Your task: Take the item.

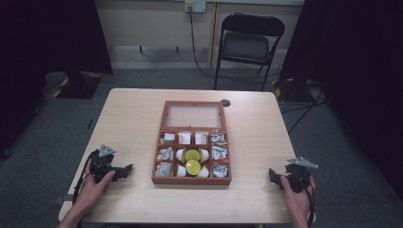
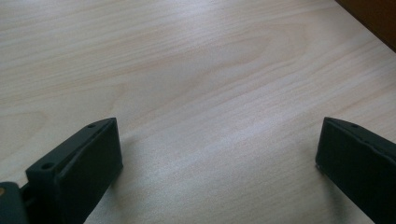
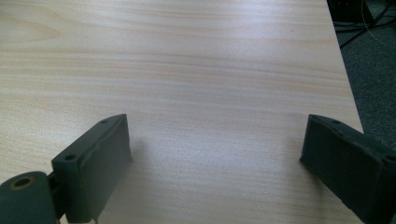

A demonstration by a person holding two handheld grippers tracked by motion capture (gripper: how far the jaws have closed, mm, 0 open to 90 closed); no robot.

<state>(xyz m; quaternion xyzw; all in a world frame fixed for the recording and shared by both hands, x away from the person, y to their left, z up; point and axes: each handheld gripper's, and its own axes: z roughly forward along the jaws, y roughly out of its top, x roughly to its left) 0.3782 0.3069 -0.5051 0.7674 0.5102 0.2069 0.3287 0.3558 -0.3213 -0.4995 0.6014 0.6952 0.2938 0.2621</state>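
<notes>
At the near edge of the table [image 1: 133,118], the person's left hand [image 1: 92,187] held the left gripper [image 1: 127,169] low over the pale wood, its tips pointing toward the box. In the left gripper view its two black jaws stood wide apart with only bare wood grain between them, gripping nothing, and a dark brown corner of the box showed at the top right. On the other side, near the table's right edge, the right hand [image 1: 297,192] held the right gripper [image 1: 272,175], also pointing inward toward the box. In the right gripper view its jaws were spread just as wide, empty, with bare tabletop between them and the table's edge and grey floor beyond.

Between the two grippers, well apart from both, sat the wooden compartment box [image 1: 191,179] in the middle of the table. Its side compartments held small foil-wrapped packets [image 1: 219,153], and the centre compartments held white cups with yellow-green lids [image 1: 192,160]. The glass-panelled lid [image 1: 193,115] lay open flat behind the box.

Beyond the table, a black folding chair [image 1: 249,45] stood against the far wall.
</notes>
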